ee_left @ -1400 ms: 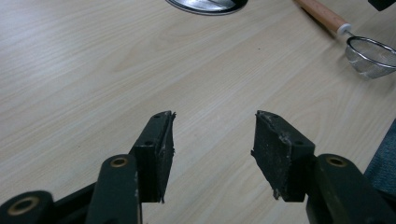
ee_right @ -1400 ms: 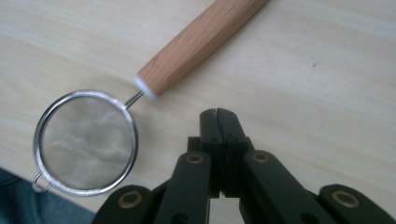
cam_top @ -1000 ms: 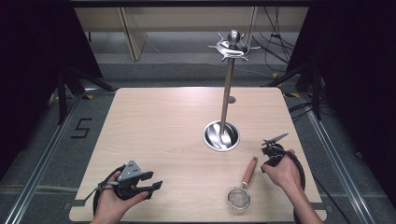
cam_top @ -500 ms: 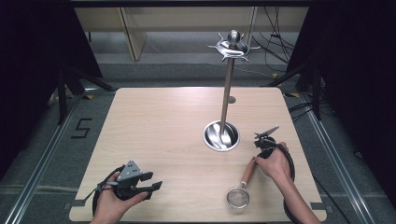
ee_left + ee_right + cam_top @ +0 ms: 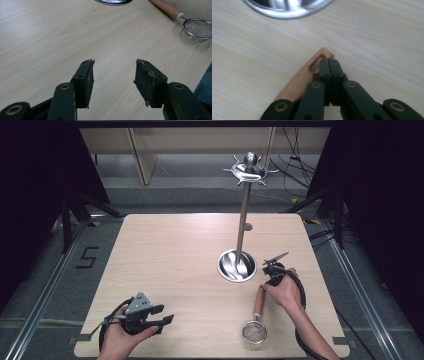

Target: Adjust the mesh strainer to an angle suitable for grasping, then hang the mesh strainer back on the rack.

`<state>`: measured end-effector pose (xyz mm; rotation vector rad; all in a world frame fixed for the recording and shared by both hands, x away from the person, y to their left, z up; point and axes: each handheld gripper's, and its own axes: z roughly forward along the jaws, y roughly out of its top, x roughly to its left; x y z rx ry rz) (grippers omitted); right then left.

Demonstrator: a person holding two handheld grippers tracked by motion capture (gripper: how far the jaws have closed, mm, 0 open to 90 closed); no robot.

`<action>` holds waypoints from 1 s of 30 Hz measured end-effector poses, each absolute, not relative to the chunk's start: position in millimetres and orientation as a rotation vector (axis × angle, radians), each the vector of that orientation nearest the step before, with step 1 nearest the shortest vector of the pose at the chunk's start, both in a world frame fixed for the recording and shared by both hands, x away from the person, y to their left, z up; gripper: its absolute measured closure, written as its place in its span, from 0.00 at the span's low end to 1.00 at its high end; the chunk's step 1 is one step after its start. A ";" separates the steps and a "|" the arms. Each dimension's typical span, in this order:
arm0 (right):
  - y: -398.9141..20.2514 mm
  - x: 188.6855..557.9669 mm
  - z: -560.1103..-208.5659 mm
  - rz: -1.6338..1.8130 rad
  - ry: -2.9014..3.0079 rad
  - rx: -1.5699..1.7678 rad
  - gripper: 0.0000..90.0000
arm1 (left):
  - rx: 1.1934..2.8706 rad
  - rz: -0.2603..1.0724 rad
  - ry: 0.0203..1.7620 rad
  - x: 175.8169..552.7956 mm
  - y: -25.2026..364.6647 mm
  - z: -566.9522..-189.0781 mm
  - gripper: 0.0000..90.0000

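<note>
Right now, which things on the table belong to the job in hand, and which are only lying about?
Job in hand:
- strainer, wooden handle with a slot at its end
- right gripper, shut, tips at that slot
- stand, hooks on top

Lying about:
- left gripper, open, over bare table

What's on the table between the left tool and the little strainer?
Nothing but bare wood. In the left gripper view, the table lies bare from the open left tool to the strainer.
</note>
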<state>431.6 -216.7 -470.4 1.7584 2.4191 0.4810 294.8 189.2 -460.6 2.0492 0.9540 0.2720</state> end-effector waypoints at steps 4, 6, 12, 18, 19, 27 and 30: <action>-210.0 430.6 -469.9 0.496 2.477 1.680 1.00 | 2.054 0.282 0.956 294.9 188.1 -460.9 0.53; -202.1 426.4 -468.1 0.485 2.441 1.697 0.98 | 2.027 0.270 0.961 294.5 184.5 -461.6 0.53; -201.8 415.7 -453.3 0.586 2.379 1.741 0.78 | 2.049 0.278 0.952 296.3 183.2 -462.3 0.52; -204.2 407.1 -439.0 0.647 2.397 1.757 0.66 | 2.035 0.274 0.984 296.6 186.0 -462.4 0.52; -203.5 405.8 -438.1 0.630 2.403 1.760 0.64 | 2.047 0.276 0.979 296.2 187.3 -462.5 0.52; -194.3 395.0 -444.9 0.476 2.444 1.834 0.43 | 2.043 0.287 0.991 297.9 188.4 -463.6 0.51; -195.2 396.3 -446.0 0.471 2.425 1.846 0.40 | 2.040 0.290 0.983 297.3 187.9 -462.2 0.51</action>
